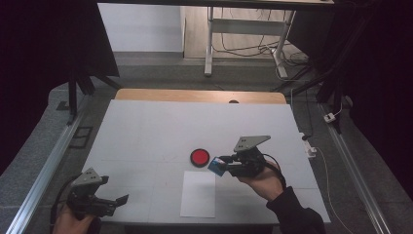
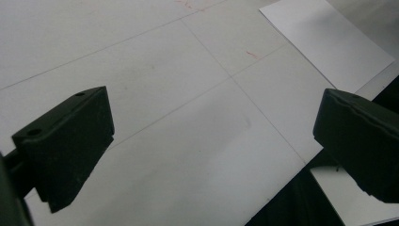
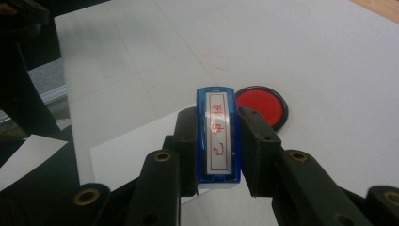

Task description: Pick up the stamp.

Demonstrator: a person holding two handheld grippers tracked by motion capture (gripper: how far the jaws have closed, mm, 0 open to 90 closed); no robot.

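Note:
My right gripper [image 1: 220, 165] is shut on a blue stamp [image 3: 218, 134] with a white label of red characters; the stamp [image 1: 217, 166] hangs just right of a round red ink pad [image 1: 199, 157] in a black rim. In the right gripper view the ink pad [image 3: 261, 105] lies just beyond the stamp, to its right. A white sheet of paper [image 1: 198, 193] lies below the pad on the table. My left gripper [image 1: 121, 200] rests at the table's front left corner with its jaws wide apart and nothing between them; its own view looks down on bare table and the paper [image 2: 324, 40].
The white table top [image 1: 160, 126] has a wooden strip at its far edge. Metal rails run along both sides of the table. A desk frame with cables [image 1: 253, 46] stands on the floor beyond. The table's front edge [image 2: 282, 188] drops away under the left gripper.

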